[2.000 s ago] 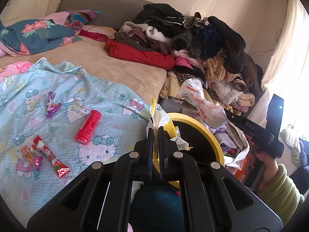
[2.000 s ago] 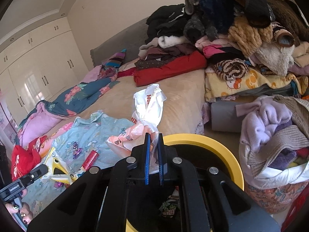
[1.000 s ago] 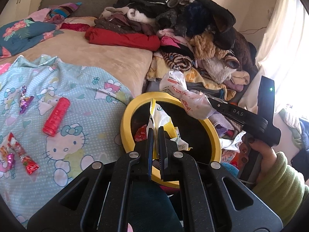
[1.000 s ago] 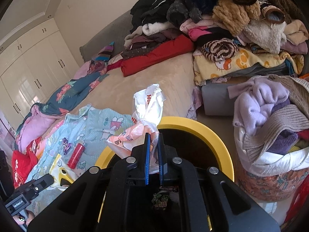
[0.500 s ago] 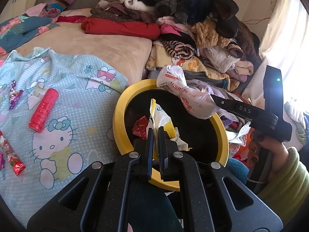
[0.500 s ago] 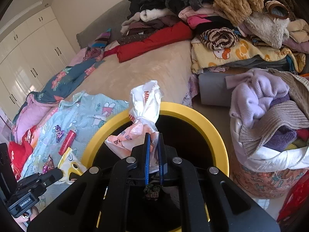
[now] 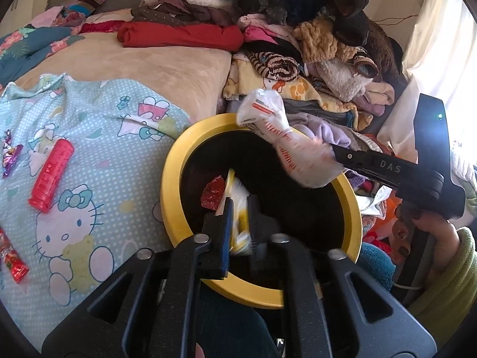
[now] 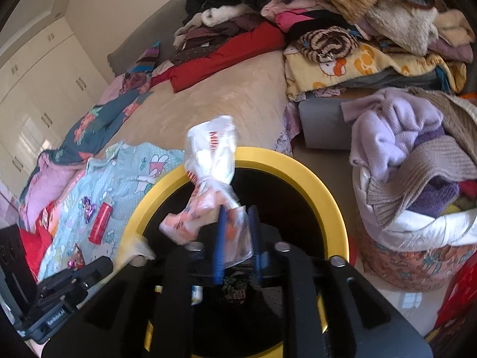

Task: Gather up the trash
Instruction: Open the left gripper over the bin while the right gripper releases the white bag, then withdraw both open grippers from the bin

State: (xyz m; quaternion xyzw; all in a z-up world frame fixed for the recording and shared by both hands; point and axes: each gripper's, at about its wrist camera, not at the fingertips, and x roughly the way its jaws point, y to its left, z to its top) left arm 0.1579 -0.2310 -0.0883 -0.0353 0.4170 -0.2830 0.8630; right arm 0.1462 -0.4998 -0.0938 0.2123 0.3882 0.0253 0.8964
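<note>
A black bin with a yellow rim (image 7: 170, 185) stands beside the bed, a red wrapper (image 7: 213, 195) lying inside it. My left gripper (image 7: 241, 220) hangs over the bin's mouth with its jaws opening. A yellow-and-white wrapper (image 7: 238, 197) sits loosely in the gap. My right gripper (image 8: 237, 234) is also above the yellow rim (image 8: 328, 185), jaws opening, and a crumpled clear plastic bag (image 8: 211, 155) with red print stands loose between the fingers. In the left wrist view that plastic bag (image 7: 286, 146) hangs off the right gripper's tip over the bin.
On the Hello Kitty blanket (image 7: 98, 137) lie a red tube (image 7: 52, 176) and candy wrappers (image 7: 9, 155) (image 7: 12, 256). A heap of clothes (image 7: 298, 24) fills the bed's far side. A laundry basket of knitwear (image 8: 411, 179) stands right of the bin.
Both grippers' jaws have parted from shut, and the wrapper and the bag now sit loose and blurred. The left gripper has moved further over the bin and lower.
</note>
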